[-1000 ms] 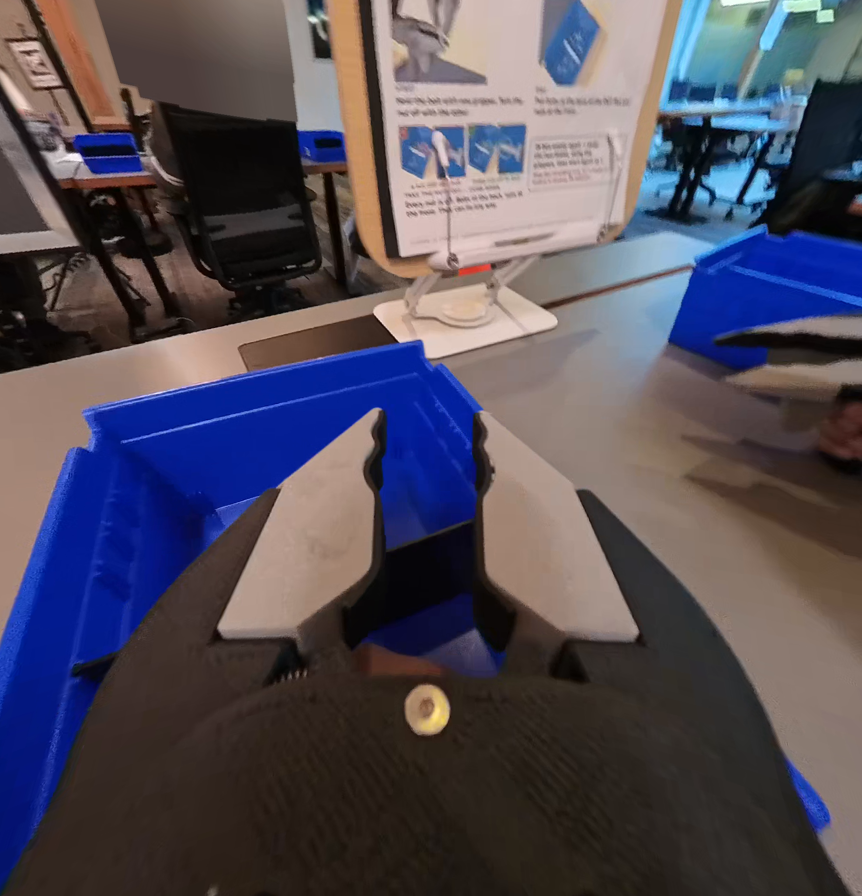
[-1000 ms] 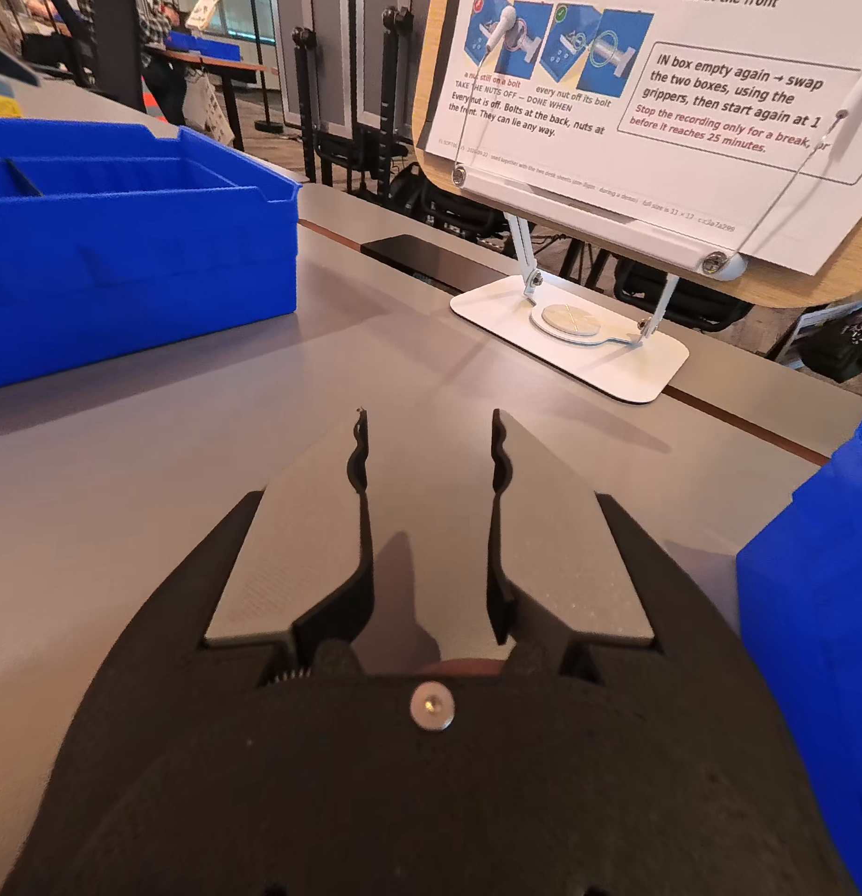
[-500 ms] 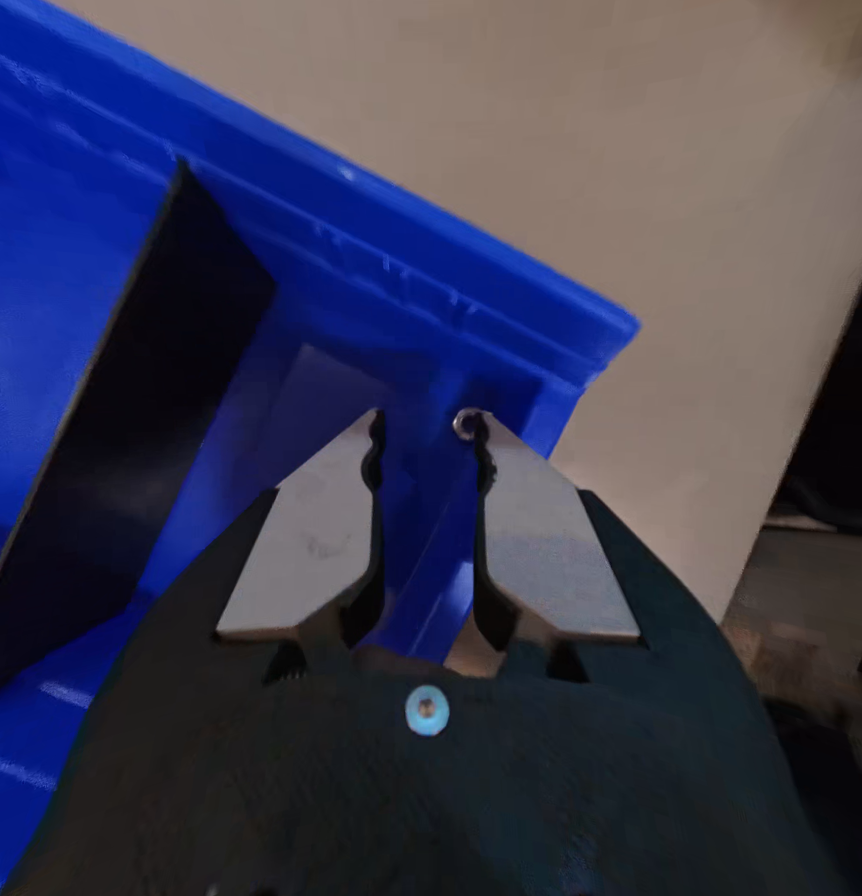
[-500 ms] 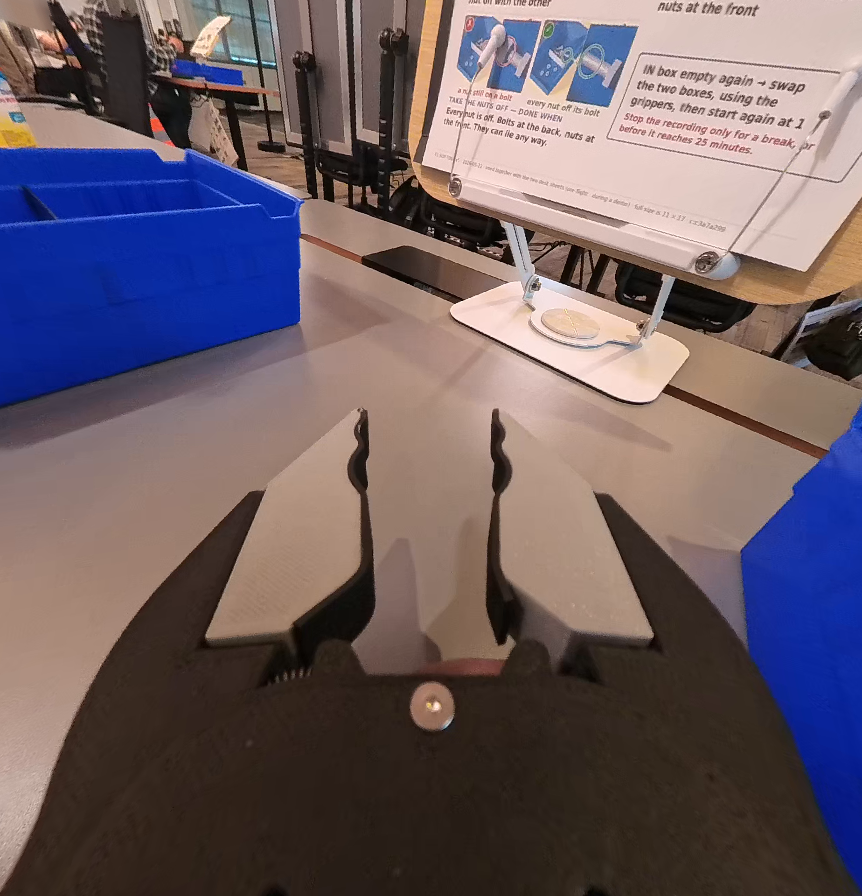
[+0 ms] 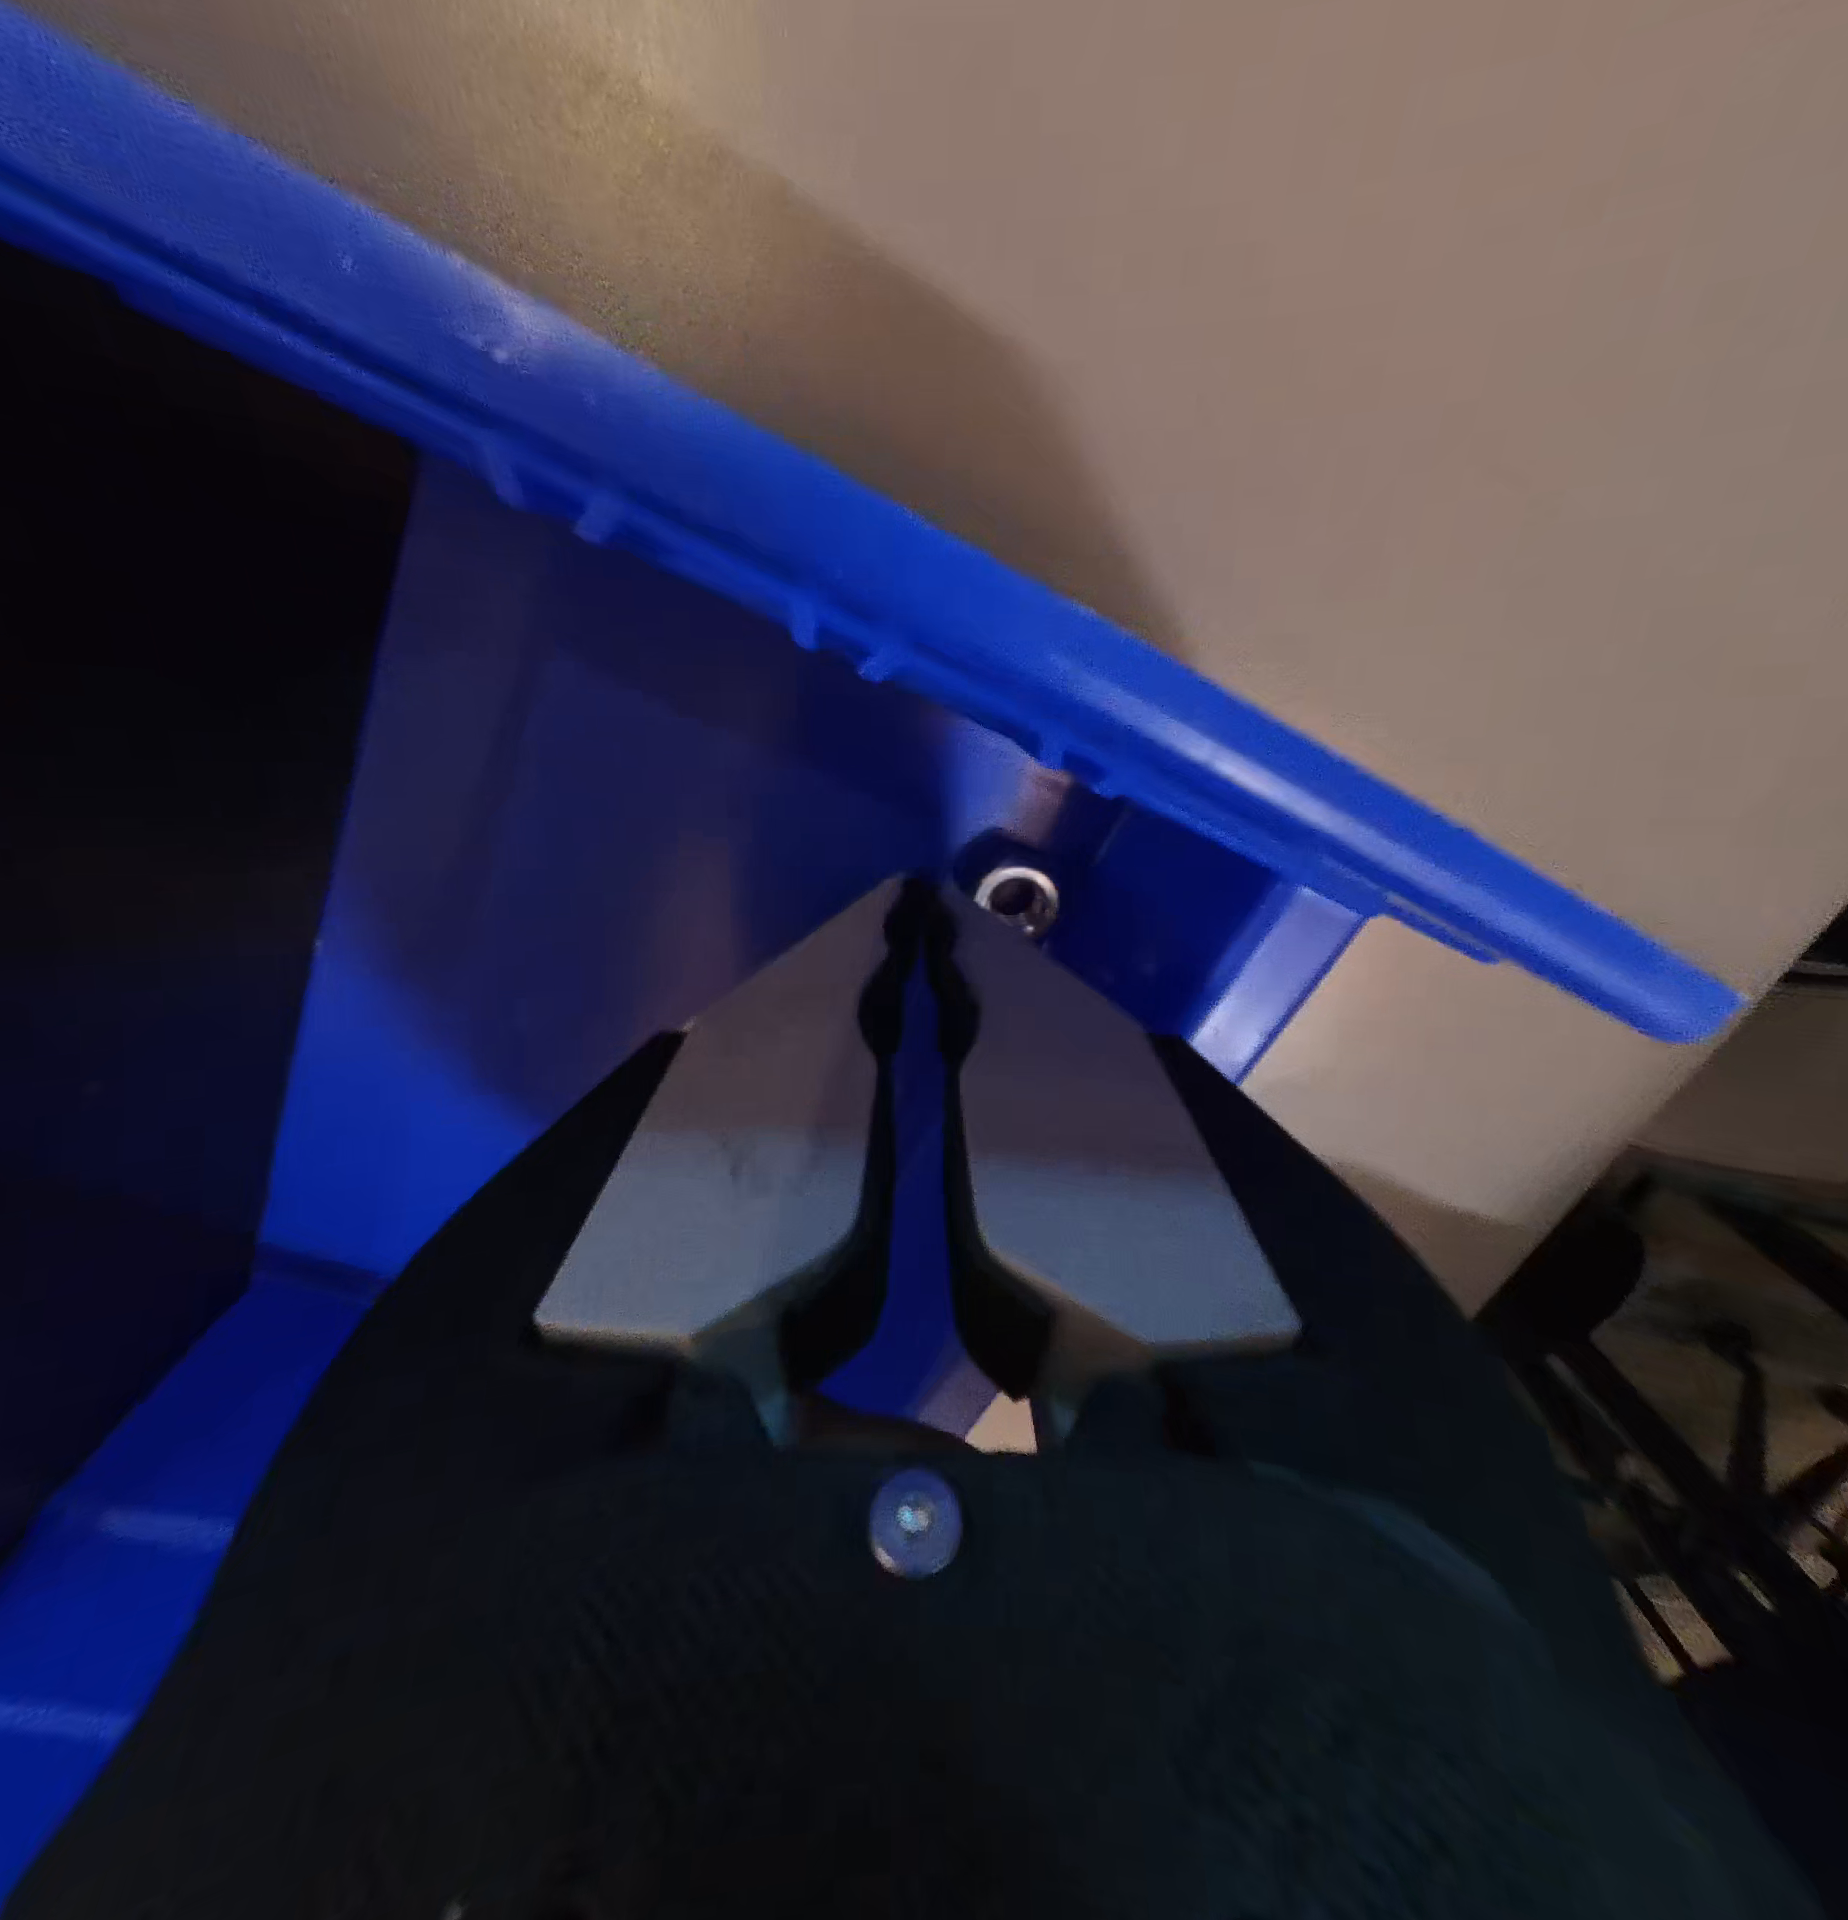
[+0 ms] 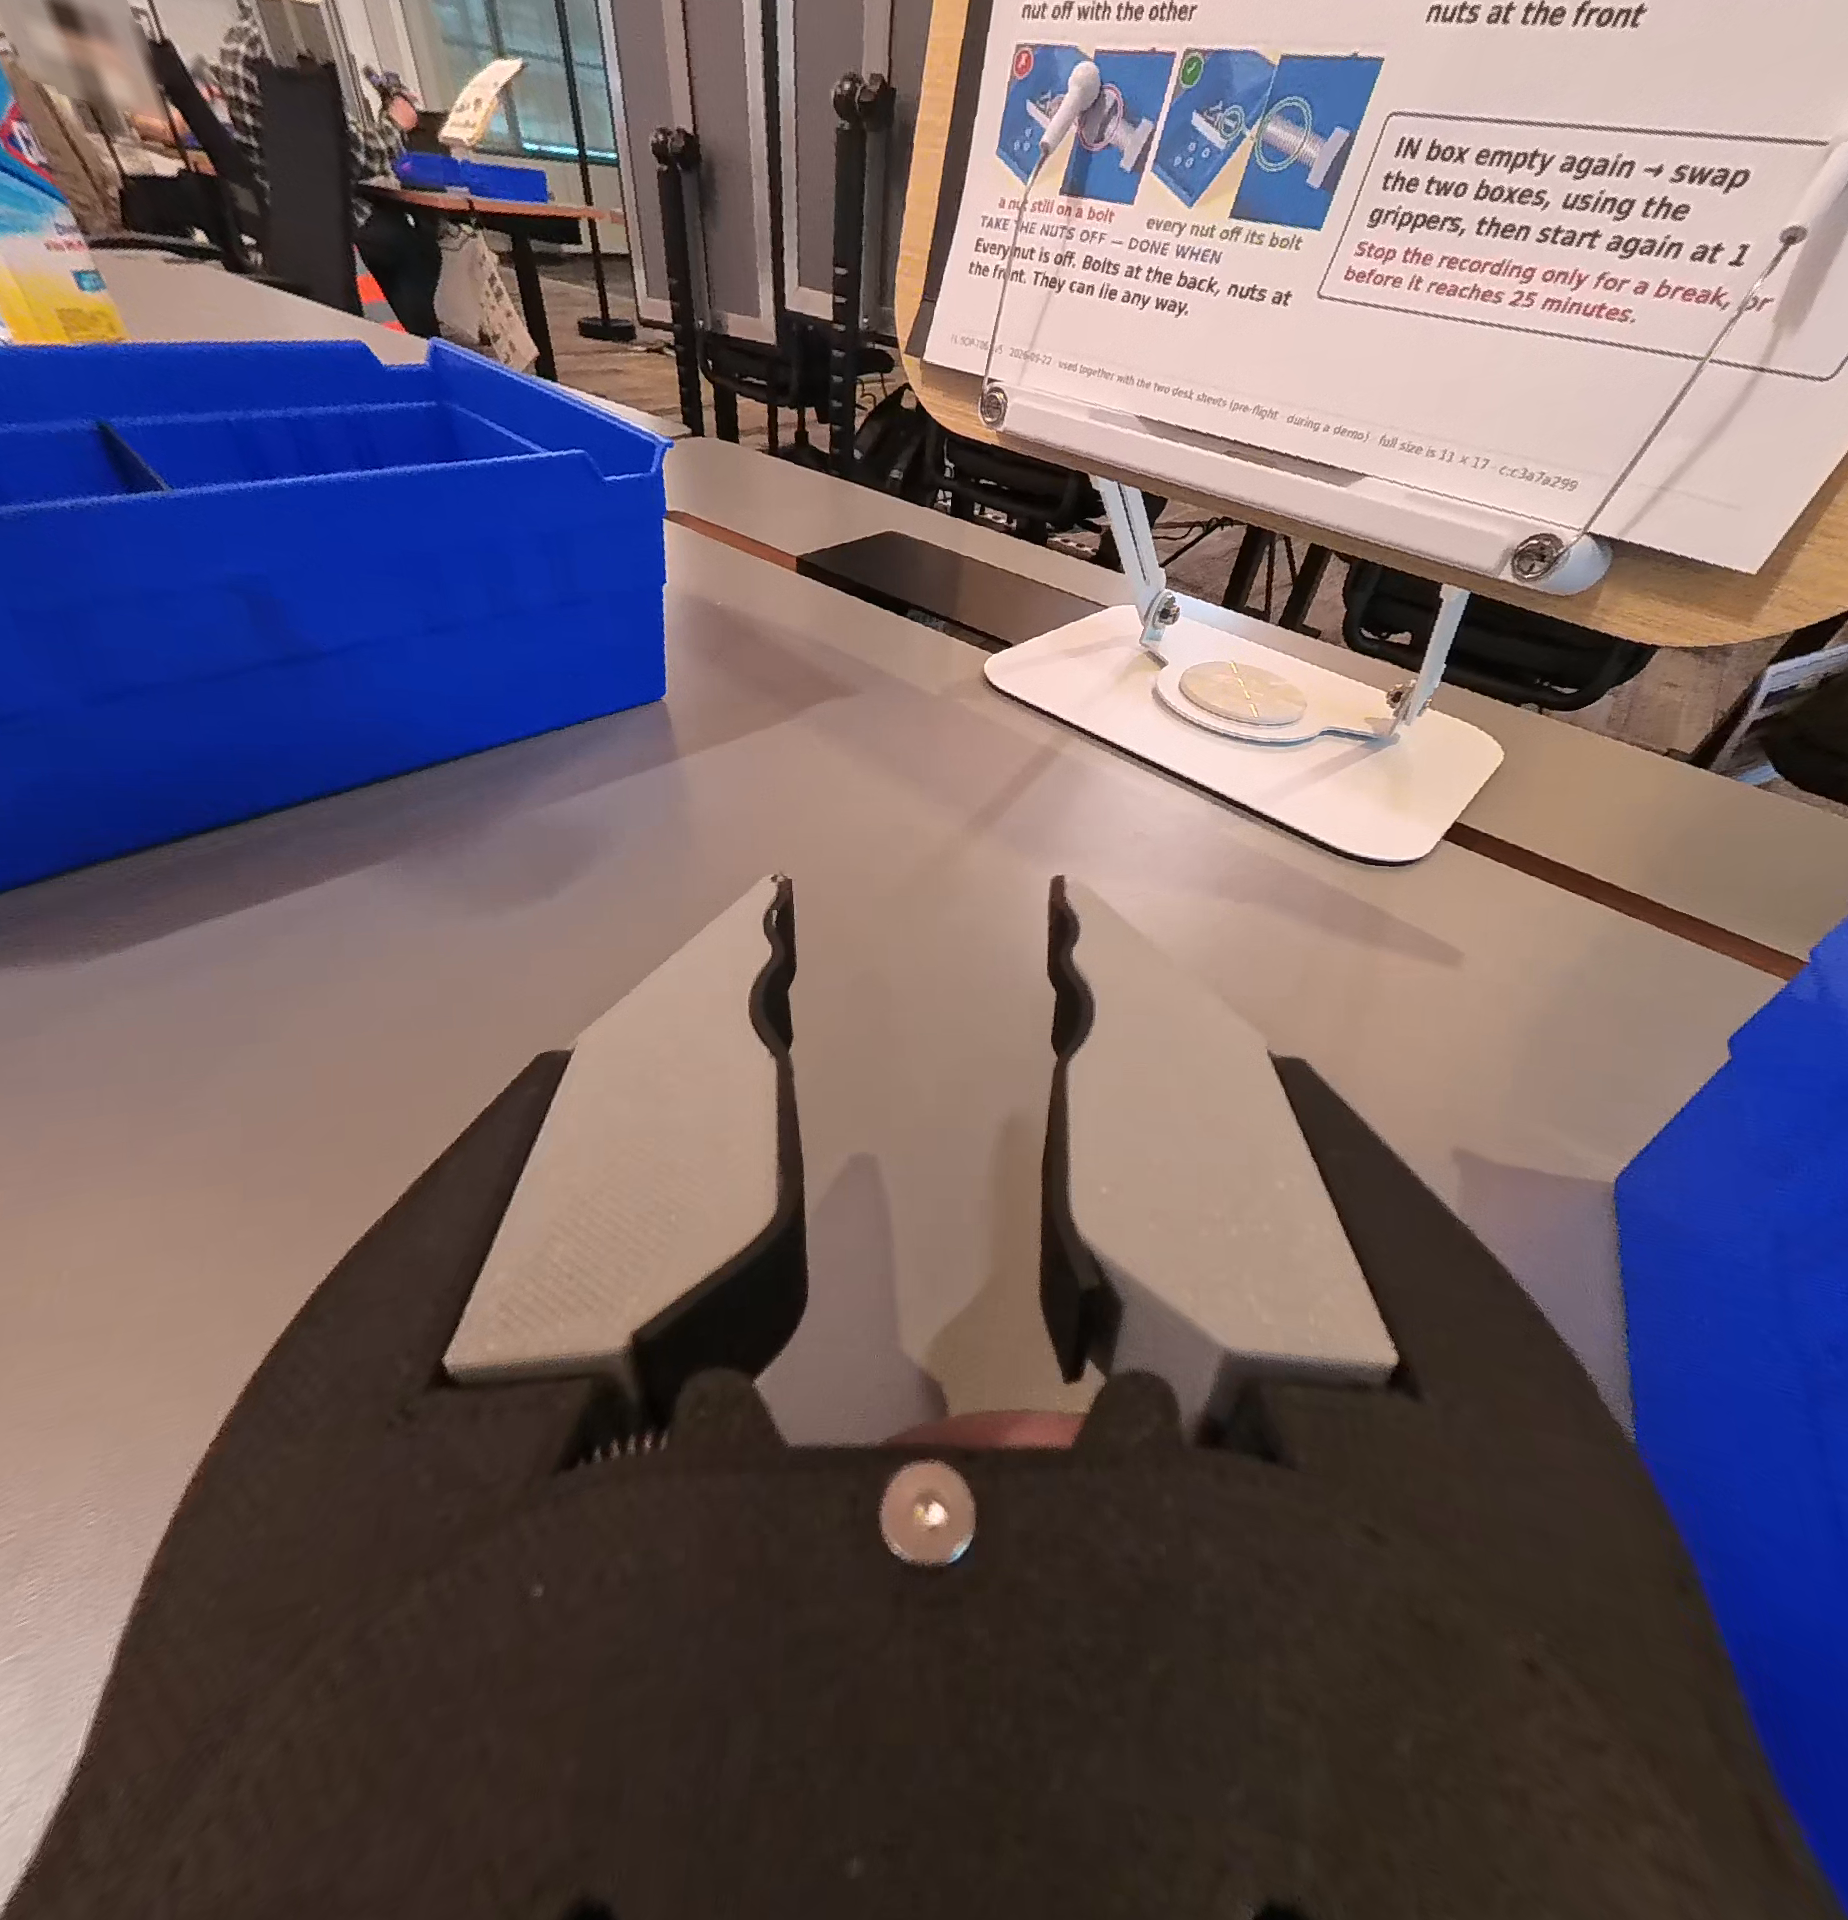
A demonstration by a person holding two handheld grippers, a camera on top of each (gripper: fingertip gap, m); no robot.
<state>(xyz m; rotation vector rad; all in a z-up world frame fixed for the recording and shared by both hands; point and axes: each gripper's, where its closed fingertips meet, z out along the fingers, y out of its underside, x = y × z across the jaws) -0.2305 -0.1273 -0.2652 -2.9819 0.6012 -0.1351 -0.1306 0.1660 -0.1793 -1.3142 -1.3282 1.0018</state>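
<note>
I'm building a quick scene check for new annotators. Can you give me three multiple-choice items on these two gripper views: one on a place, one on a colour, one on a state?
1. Where does the small metal nut lie?
A. In the inner corner of the blue bin, just past the left gripper's tips
B. On the grey table beside the stand
C. Between the right gripper's fingers

2. What colour is the base of the document stand?
A. Blue
B. White
C. Black

3. How do the right gripper's jaws stand?
A. Shut on a bolt
B. Shut on nothing
C. Open, with nothing between them

Answers:
1. A, the nut shows against the bin wall beside the closed fingertips.
2. B, the flat base plate on the table is white.
3. C, bare table shows through the wide gap between the fingers.
</note>
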